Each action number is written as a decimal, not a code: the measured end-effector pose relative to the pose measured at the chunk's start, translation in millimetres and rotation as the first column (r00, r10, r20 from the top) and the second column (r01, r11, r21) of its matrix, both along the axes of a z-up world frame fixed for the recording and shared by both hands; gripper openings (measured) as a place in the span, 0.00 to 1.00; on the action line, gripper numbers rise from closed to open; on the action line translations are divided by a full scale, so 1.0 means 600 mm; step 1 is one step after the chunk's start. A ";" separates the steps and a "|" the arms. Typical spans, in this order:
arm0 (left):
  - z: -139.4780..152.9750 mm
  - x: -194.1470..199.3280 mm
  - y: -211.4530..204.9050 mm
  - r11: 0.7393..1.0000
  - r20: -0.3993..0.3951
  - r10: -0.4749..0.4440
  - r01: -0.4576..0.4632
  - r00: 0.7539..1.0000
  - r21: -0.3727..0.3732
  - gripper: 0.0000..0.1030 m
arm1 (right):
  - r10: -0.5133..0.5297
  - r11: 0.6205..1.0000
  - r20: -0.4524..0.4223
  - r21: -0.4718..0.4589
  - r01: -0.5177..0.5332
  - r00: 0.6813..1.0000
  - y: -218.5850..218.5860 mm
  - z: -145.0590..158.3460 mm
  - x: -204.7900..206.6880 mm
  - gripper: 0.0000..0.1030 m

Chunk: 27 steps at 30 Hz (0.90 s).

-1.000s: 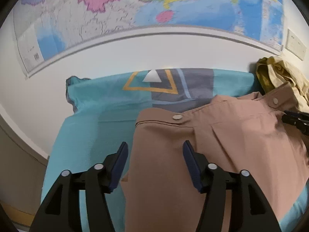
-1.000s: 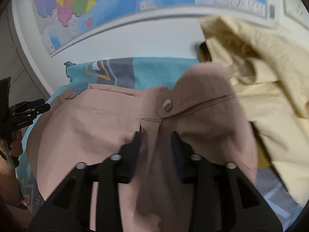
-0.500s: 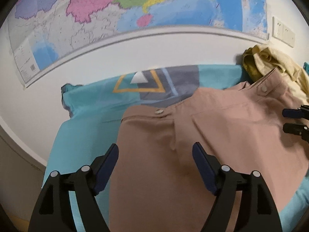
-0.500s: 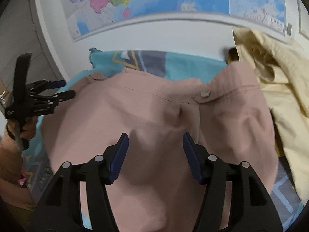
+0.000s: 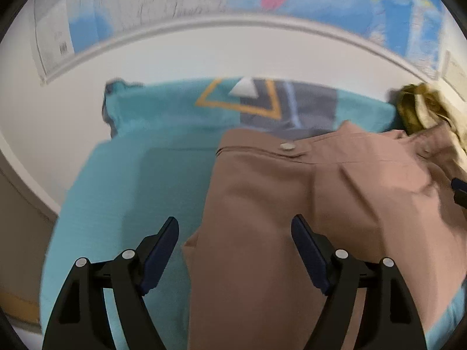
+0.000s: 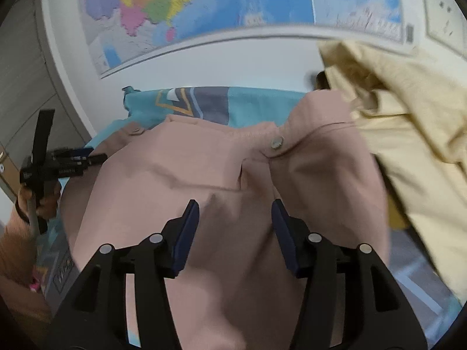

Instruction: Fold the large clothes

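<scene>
A pinkish-brown garment (image 5: 292,204) with snap buttons lies spread on a teal bed sheet (image 5: 140,180). My left gripper (image 5: 233,227) hangs open and wide over the garment's left edge, its pads clear of the cloth. In the right wrist view the same garment (image 6: 175,189) fills the middle. My right gripper (image 6: 235,204) stands over it below a buttoned band. Its jaws are closing, with cloth lying under the gap and neither pad pressing on it. At the left of that view a hand holds the left gripper (image 6: 87,157) by the garment's edge.
A crumpled pale yellow garment (image 6: 408,116) is heaped at the right, against the pink one, and shows as a yellow garment (image 5: 420,102) in the left wrist view. A white wall with a large map (image 6: 204,8) runs behind the bed. The sheet's patterned part (image 5: 262,102) lies at the far edge.
Both grippers have opened wider than a second ago, when the right jaws were nearly together on a fold of the pink cloth. The garment now lies flatter; the right jaws have narrowed slightly since half a second ago.
</scene>
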State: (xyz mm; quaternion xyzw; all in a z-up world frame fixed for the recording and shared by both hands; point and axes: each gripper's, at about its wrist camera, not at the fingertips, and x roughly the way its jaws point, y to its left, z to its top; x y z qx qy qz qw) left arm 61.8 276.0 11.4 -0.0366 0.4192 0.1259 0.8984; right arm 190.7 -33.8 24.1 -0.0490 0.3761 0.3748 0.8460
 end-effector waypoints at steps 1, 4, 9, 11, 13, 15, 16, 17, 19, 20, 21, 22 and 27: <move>0.007 -0.010 -0.010 1.000 0.016 -0.016 0.016 1.000 0.016 0.74 | 0.001 1.000 0.002 0.007 -0.001 1.000 -0.010 0.004 -0.008 0.51; 0.017 -0.043 -0.039 0.997 0.031 -0.061 0.059 0.998 0.056 0.75 | -0.008 1.000 -0.001 0.020 0.008 1.000 -0.041 0.010 -0.033 0.53; -0.010 -0.075 -0.060 0.994 0.000 -0.105 0.105 0.995 0.041 0.75 | -0.025 1.000 -0.026 0.017 0.026 0.999 -0.075 -0.015 -0.053 0.59; -0.032 -0.077 -0.062 0.995 -0.029 -0.090 0.091 0.996 0.047 0.76 | -0.082 0.997 -0.051 -0.008 0.081 0.995 -0.087 -0.038 -0.041 0.57; -0.044 -0.077 -0.058 0.997 -0.031 -0.072 0.073 0.997 0.039 0.81 | -0.126 0.992 -0.093 -0.010 0.126 0.988 -0.101 -0.063 -0.026 0.53; -0.047 -0.076 -0.056 0.997 -0.029 -0.064 0.065 0.998 0.040 0.81 | -0.164 0.986 -0.093 -0.001 0.164 0.982 -0.107 -0.069 -0.021 0.53; -0.046 -0.076 -0.056 0.998 -0.033 -0.057 0.058 0.998 0.039 0.81 | -0.165 0.986 -0.088 -0.003 0.165 0.982 -0.105 -0.067 -0.023 0.53; -0.044 -0.077 -0.059 0.997 -0.034 -0.049 0.051 0.998 0.051 0.81 | -0.162 0.987 -0.079 -0.007 0.162 0.984 -0.106 -0.068 -0.021 0.54; -0.041 -0.081 -0.067 0.995 -0.031 -0.046 0.049 0.998 0.082 0.81 | -0.152 0.988 -0.069 -0.001 0.153 0.986 -0.108 -0.062 -0.027 0.57; -0.038 -0.085 -0.071 0.994 -0.031 -0.041 0.044 0.999 0.096 0.81 | -0.145 0.989 -0.070 0.010 0.146 0.987 -0.109 -0.057 -0.032 0.57; -0.035 -0.089 -0.073 0.994 -0.027 -0.041 0.043 0.999 0.097 0.81 | -0.135 0.991 -0.056 0.019 0.136 0.989 -0.109 -0.049 -0.038 0.57; -0.030 -0.096 -0.073 0.995 -0.016 -0.042 0.044 0.999 0.087 0.81 | -0.126 0.992 -0.044 0.026 0.127 0.991 -0.109 -0.043 -0.044 0.57; -0.005 -0.125 -0.084 0.995 0.044 -0.082 0.080 0.996 0.057 0.81 | -0.011 0.999 0.002 0.050 0.011 1.000 -0.087 -0.021 -0.078 0.60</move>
